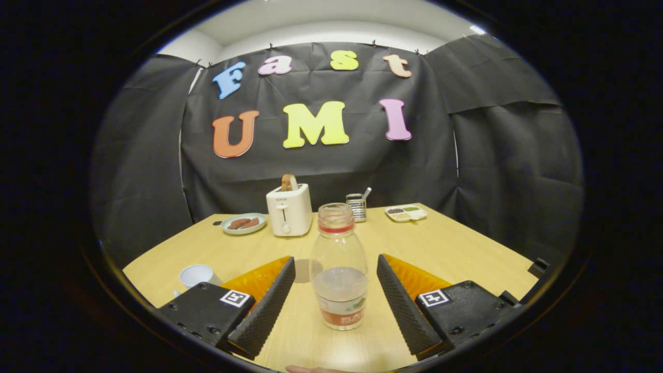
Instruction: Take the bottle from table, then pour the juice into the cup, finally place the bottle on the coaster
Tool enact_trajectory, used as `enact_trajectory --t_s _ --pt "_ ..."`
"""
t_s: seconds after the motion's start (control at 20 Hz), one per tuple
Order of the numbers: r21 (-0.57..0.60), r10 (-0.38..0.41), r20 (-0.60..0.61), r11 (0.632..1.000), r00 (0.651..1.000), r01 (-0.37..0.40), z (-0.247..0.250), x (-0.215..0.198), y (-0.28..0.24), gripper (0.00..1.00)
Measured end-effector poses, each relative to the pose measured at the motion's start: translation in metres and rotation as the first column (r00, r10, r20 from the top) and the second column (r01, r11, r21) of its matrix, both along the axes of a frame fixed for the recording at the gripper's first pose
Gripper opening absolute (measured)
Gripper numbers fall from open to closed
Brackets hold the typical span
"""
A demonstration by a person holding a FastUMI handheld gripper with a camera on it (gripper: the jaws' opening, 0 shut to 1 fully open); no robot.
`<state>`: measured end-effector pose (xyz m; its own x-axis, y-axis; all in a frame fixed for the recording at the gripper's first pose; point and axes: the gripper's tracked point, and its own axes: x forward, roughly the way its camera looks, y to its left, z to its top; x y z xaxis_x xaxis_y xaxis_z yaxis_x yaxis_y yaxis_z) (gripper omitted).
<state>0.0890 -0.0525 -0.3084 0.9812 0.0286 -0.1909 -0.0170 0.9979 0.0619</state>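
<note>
A clear uncapped bottle (339,269) with a red neck ring and some pale liquid in its lower part stands upright on the wooden table (456,248). It sits between my two fingers, with a gap on each side. My gripper (335,260) is open around it. A white cup (196,275) stands to the left, beside the left finger (264,305). A round brownish coaster (302,271) lies flat just behind the left fingertip, partly hidden by the bottle.
At the back of the table stand a white toaster (289,209) with a slice in it, a plate (244,223) of food on its left, a small metal holder (356,206) and a divided dish (406,212) on the right.
</note>
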Motion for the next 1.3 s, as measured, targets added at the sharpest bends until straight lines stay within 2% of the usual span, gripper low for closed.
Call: enact_trajectory --t_s 0.15,0.3,0.55,0.85,1.15,1.2,1.3 --pt "-0.016 -0.031 0.027 0.999 0.999 0.031 -0.013 0.001 -0.009 1.00" --pt "-0.009 -0.028 0.068 1.000 0.997 0.028 -0.017 0.004 -0.005 1.00" --pt "-0.028 -0.032 0.021 0.999 0.999 0.033 -0.038 0.015 -0.007 1.00" --pt "-0.061 -0.014 0.024 0.998 1.000 0.016 -0.051 0.028 -0.006 1.00" --pt "-0.016 -0.008 0.019 1.000 1.000 0.008 -0.062 0.033 -0.007 1.00" --pt "-0.024 -0.016 0.025 1.000 1.000 0.017 -0.059 0.032 -0.010 0.98" --pt "-0.027 -0.007 0.026 1.000 1.000 0.008 -0.059 0.030 -0.010 0.86"
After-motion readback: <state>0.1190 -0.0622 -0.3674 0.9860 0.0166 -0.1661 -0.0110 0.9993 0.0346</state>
